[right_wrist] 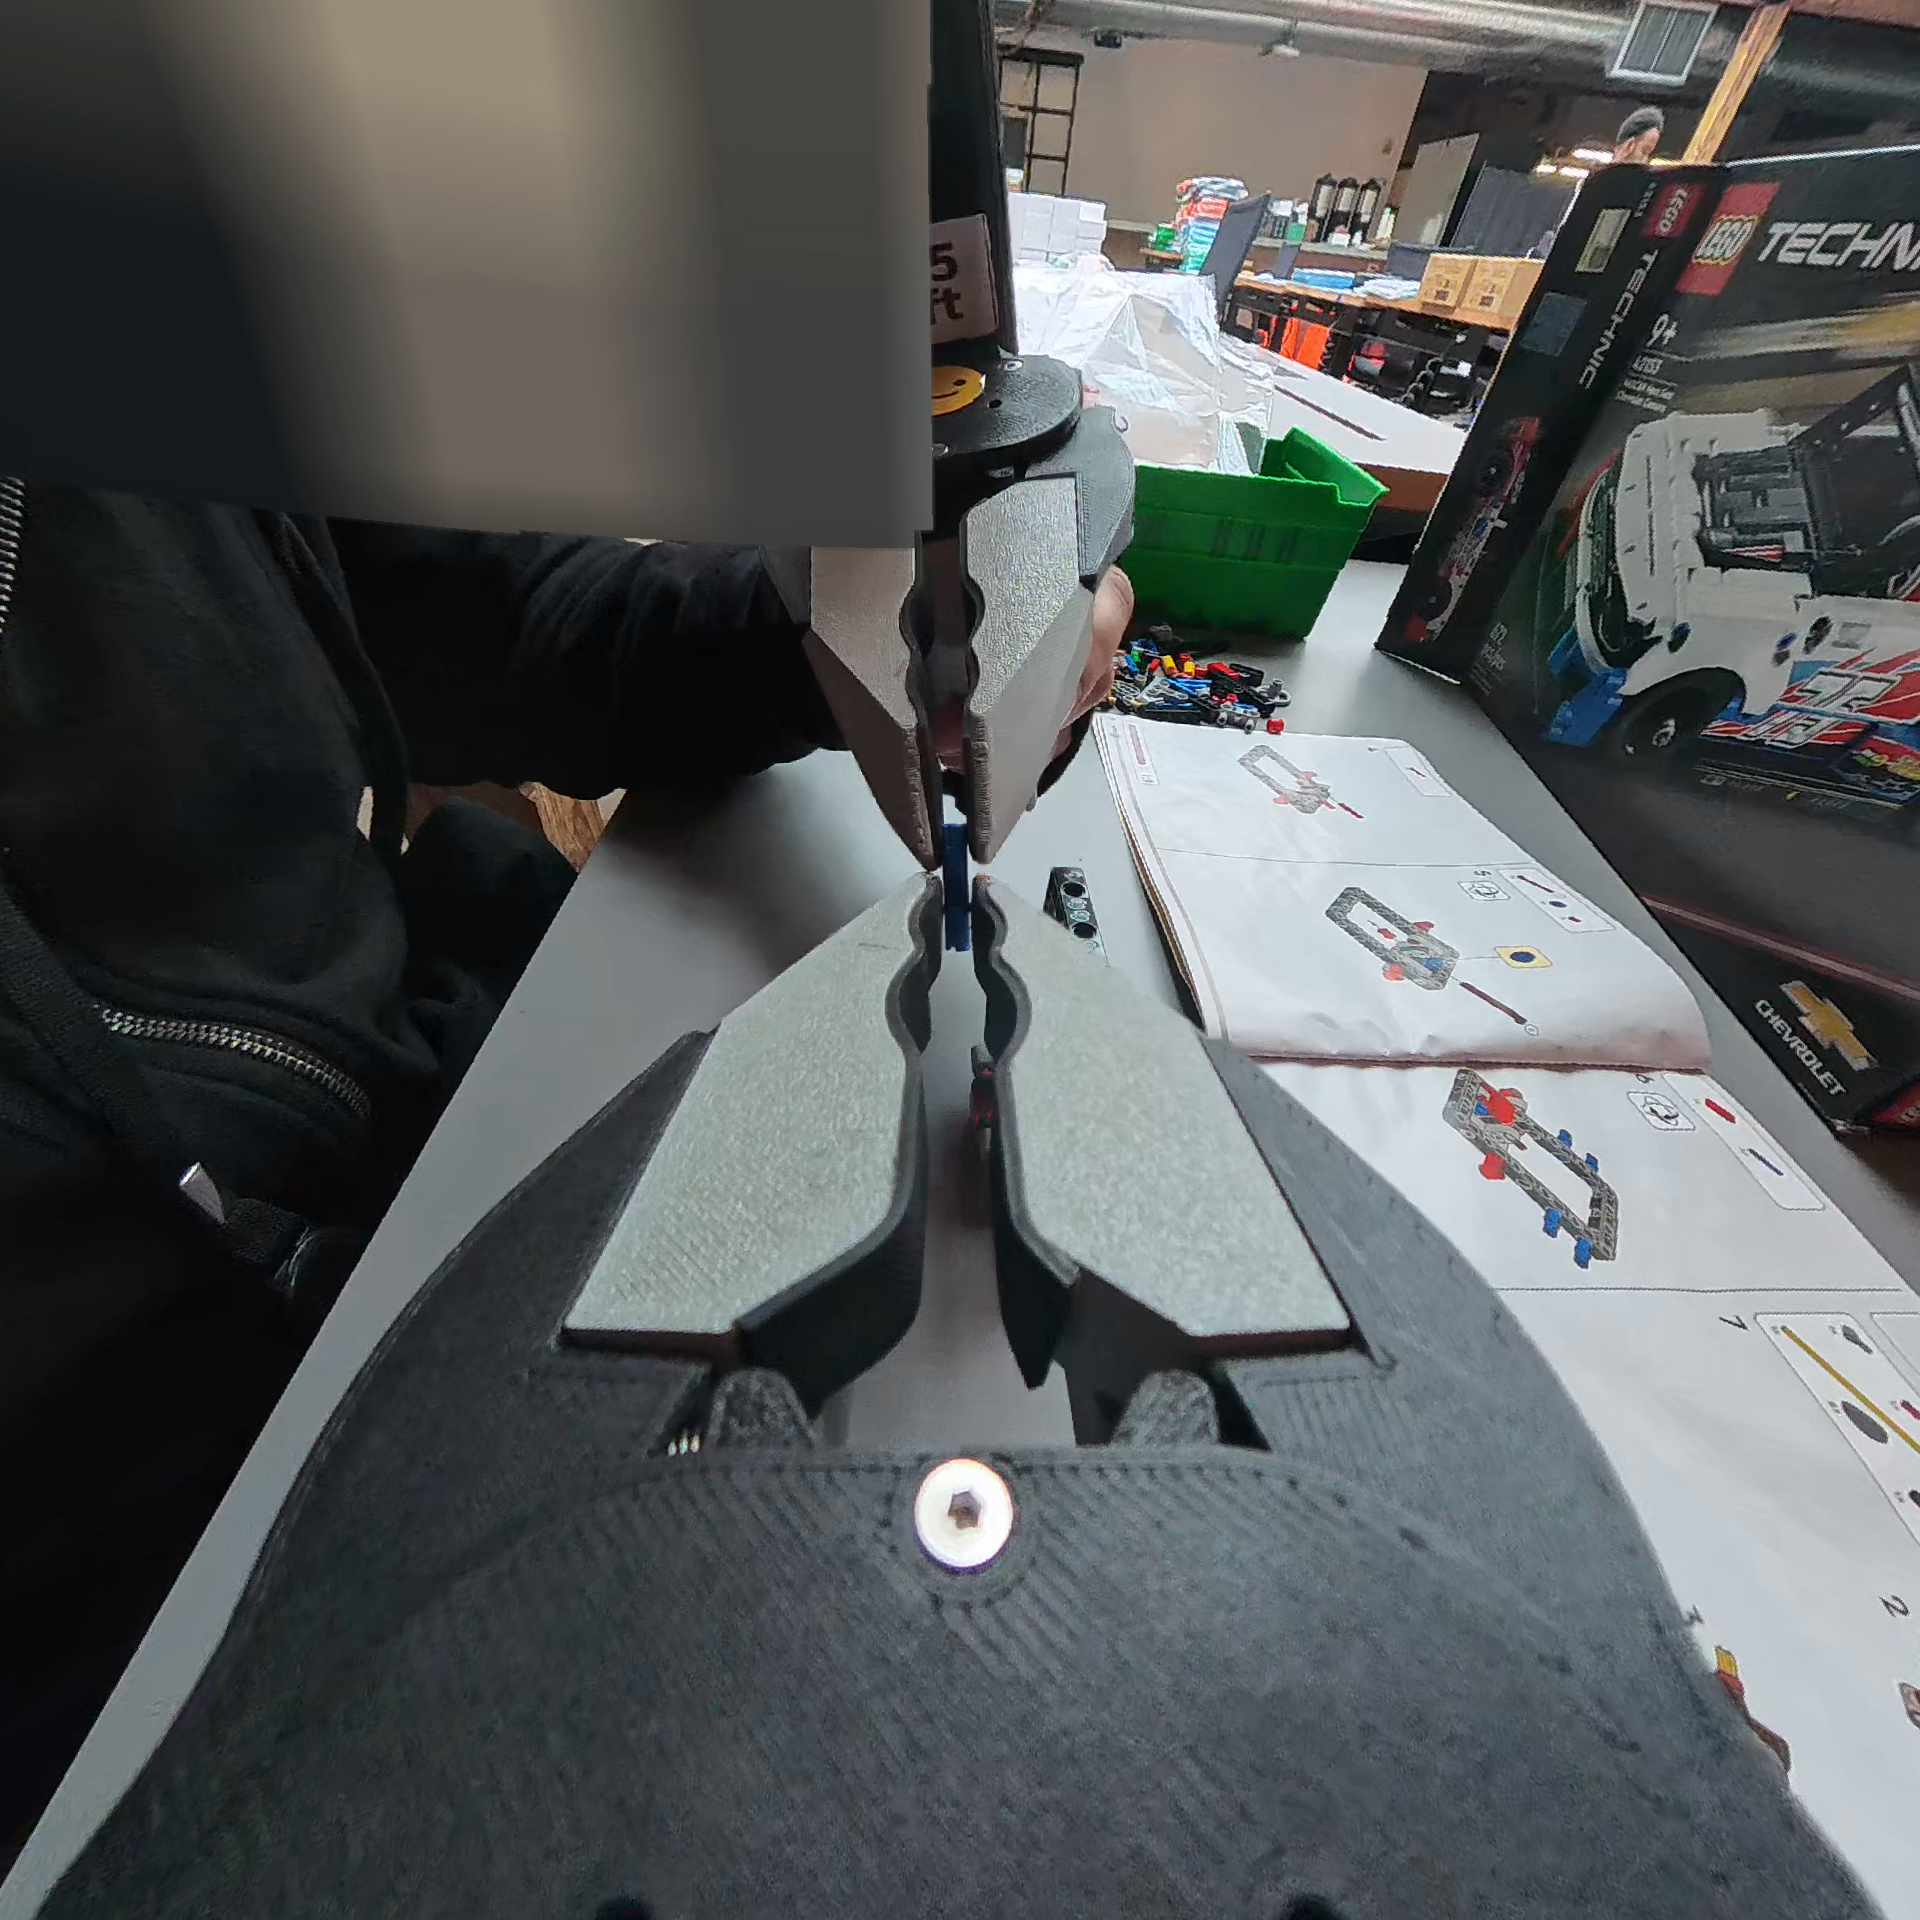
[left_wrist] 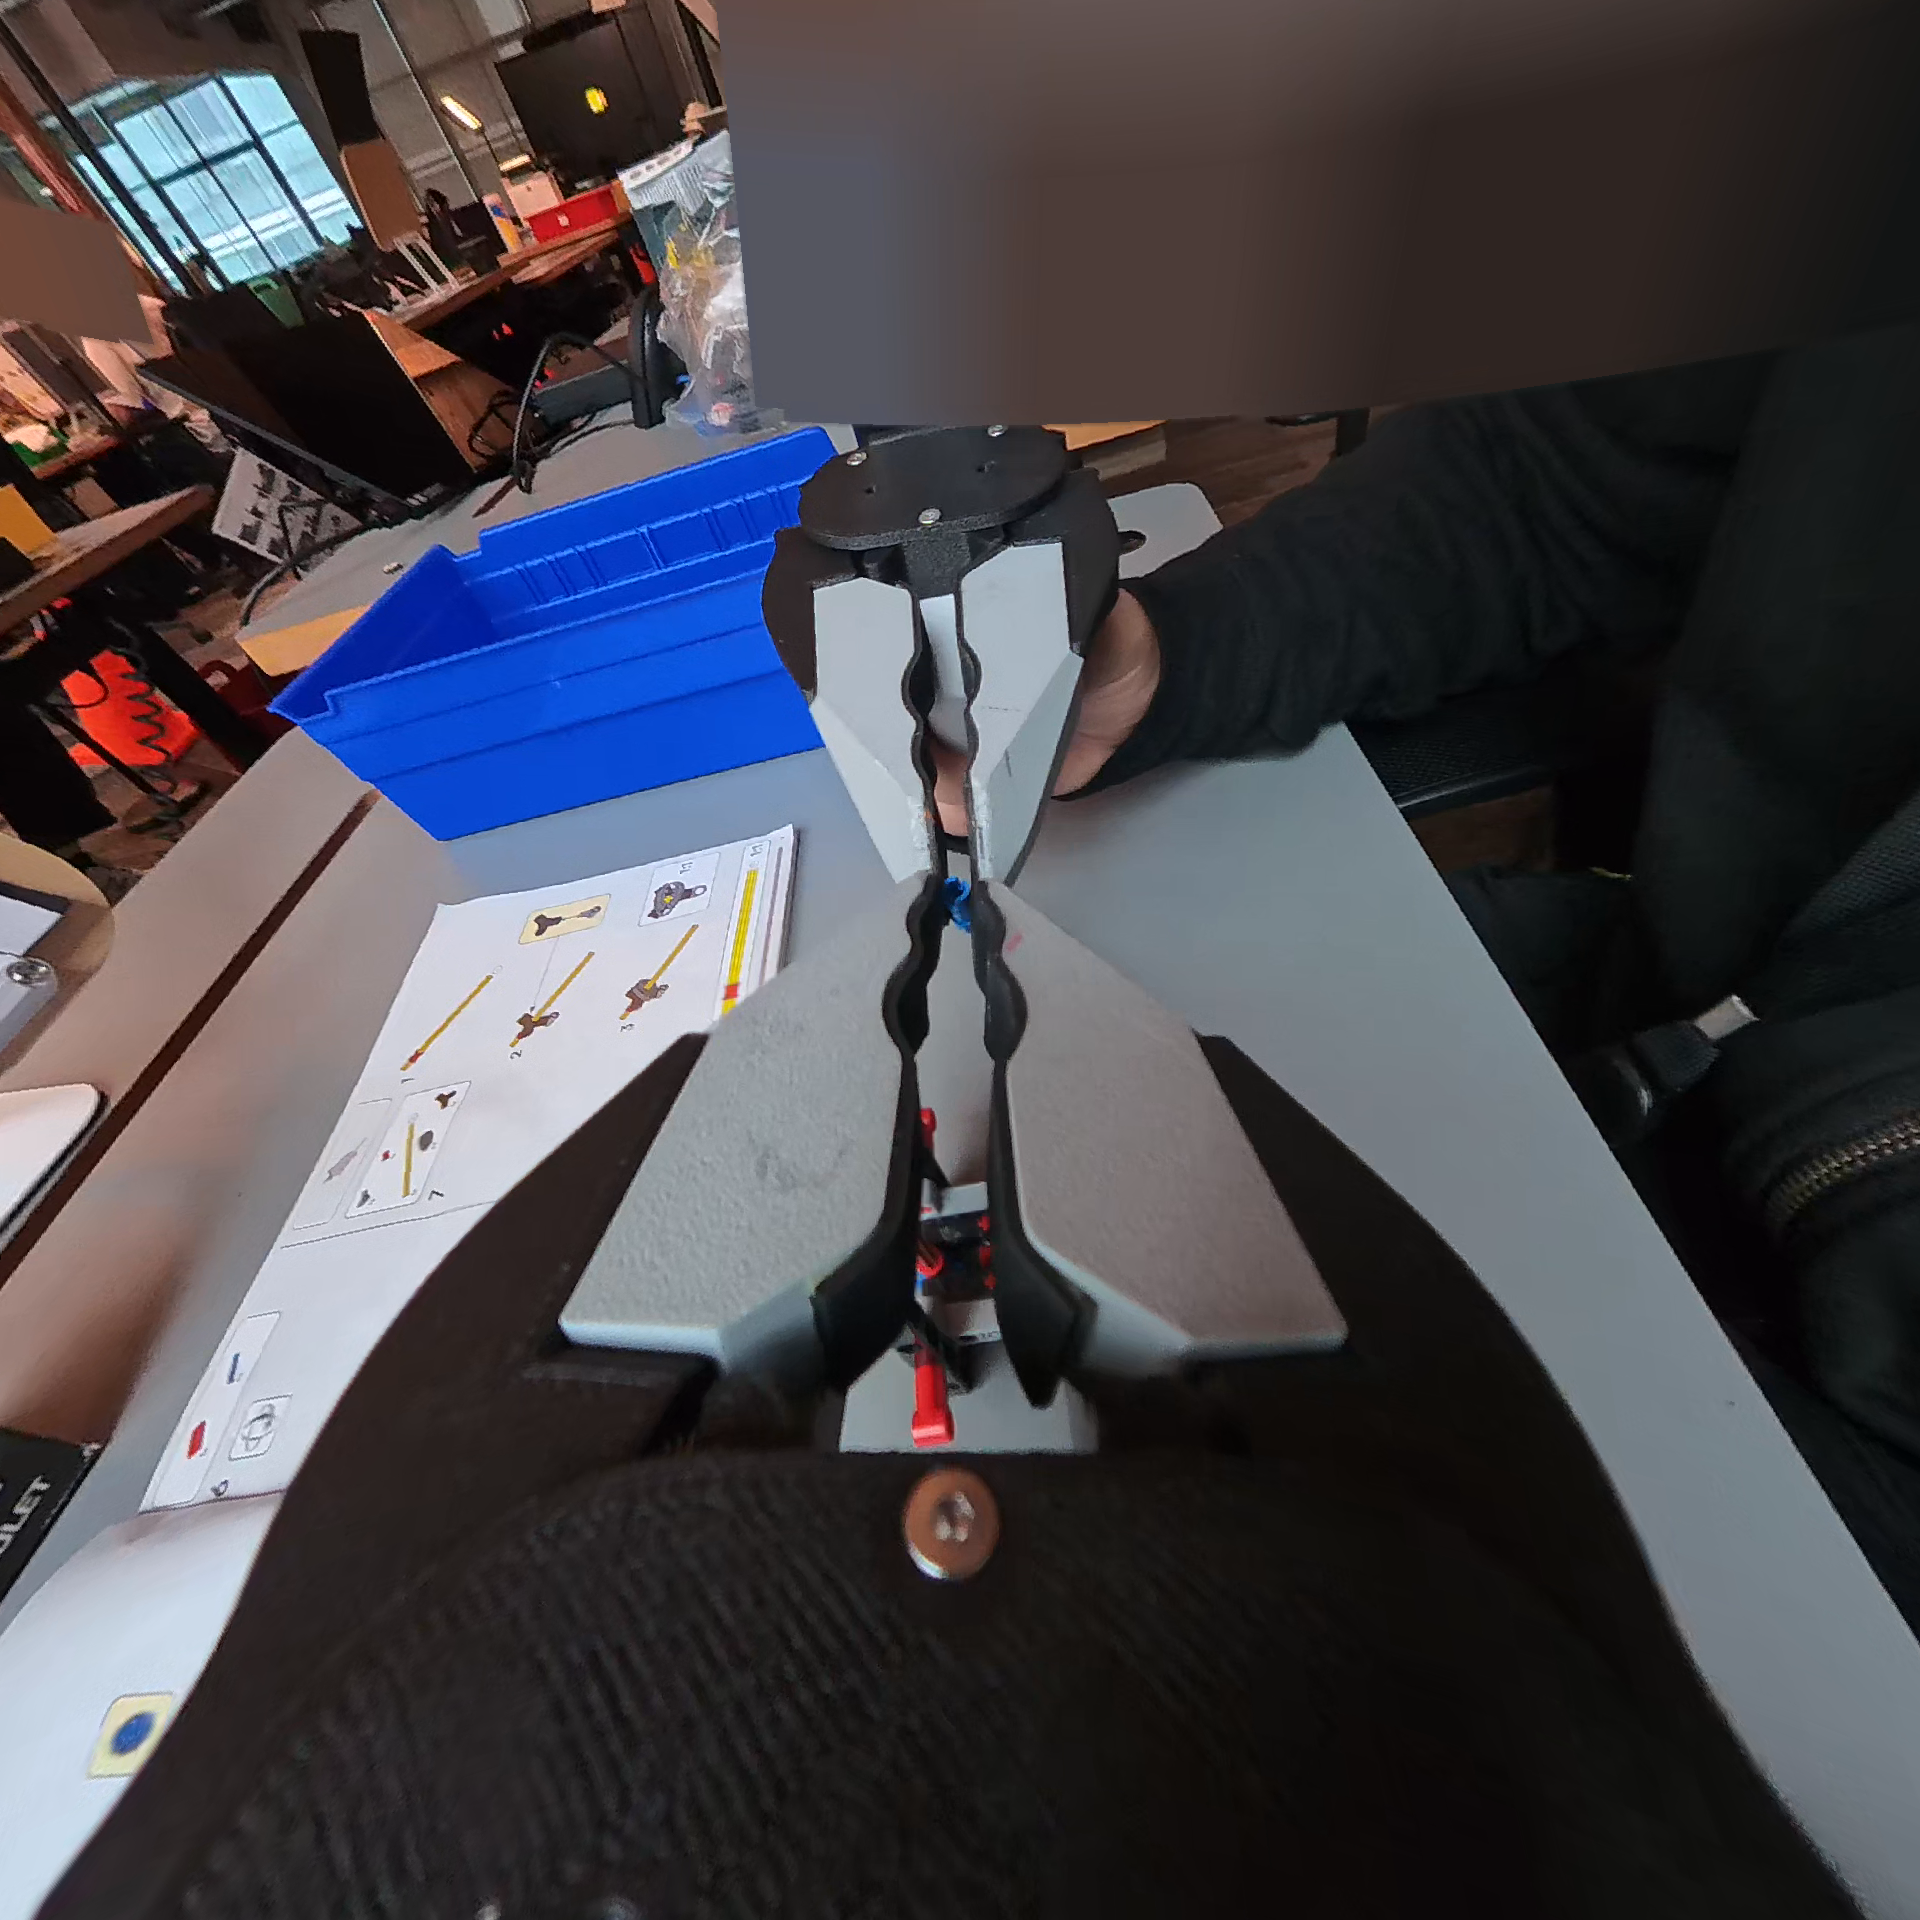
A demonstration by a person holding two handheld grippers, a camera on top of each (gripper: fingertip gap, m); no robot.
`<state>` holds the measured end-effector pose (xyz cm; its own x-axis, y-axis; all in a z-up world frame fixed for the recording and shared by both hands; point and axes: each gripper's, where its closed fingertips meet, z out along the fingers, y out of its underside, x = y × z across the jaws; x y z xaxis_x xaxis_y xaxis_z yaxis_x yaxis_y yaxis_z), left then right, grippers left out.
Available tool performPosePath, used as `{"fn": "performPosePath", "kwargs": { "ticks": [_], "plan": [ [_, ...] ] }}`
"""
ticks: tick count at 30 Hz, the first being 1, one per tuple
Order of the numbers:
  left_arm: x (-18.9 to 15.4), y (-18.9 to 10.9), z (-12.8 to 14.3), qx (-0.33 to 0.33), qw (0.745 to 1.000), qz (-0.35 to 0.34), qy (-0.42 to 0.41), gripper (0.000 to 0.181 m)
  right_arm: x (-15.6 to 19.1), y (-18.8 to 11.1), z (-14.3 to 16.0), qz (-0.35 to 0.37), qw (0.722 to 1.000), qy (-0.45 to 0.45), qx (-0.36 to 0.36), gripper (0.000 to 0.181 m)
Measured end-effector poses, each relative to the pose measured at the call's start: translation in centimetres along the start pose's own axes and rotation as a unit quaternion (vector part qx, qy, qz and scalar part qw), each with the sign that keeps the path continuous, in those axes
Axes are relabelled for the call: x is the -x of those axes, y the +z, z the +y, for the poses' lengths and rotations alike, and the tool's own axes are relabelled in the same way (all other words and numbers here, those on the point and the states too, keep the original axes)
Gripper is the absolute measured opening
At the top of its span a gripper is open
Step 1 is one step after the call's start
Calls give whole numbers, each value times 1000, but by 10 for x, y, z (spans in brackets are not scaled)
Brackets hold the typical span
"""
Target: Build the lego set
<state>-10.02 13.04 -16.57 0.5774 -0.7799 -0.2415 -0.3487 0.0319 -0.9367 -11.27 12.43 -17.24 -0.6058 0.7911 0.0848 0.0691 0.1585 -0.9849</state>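
Note:
A small blue pin (left_wrist: 956,904) hangs in the air between the two grippers, which meet tip to tip above the grey table (left_wrist: 1247,935). My left gripper (left_wrist: 956,899) is shut on one end of it. My right gripper (right_wrist: 956,894) is shut on the other end of the blue pin (right_wrist: 956,883). The right gripper (left_wrist: 956,854) faces me in the left wrist view, and the left gripper (right_wrist: 951,847) faces me in the right wrist view. Below on the table lies a partly built grey frame (left_wrist: 951,1257) with red pins (left_wrist: 932,1397), mostly hidden by my fingers.
An open instruction booklet (right_wrist: 1351,883) lies beside the grippers, also in the left wrist view (left_wrist: 520,1091). A short black beam (right_wrist: 1075,904) lies near it. Farther off are a pile of loose pieces (right_wrist: 1195,681), a green bin (right_wrist: 1247,540), the set's box (right_wrist: 1714,520) and a blue bin (left_wrist: 582,665).

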Motion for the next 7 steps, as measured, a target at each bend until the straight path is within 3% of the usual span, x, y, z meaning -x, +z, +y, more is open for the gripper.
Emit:
{"fn": "performPosePath", "kwargs": {
  "ticks": [7],
  "plan": [
    [1, 2, -8, -20, 999, -26, 22, 3, -4, 2, 2, 32, 999, -29, 18, 10]
  ]
}}
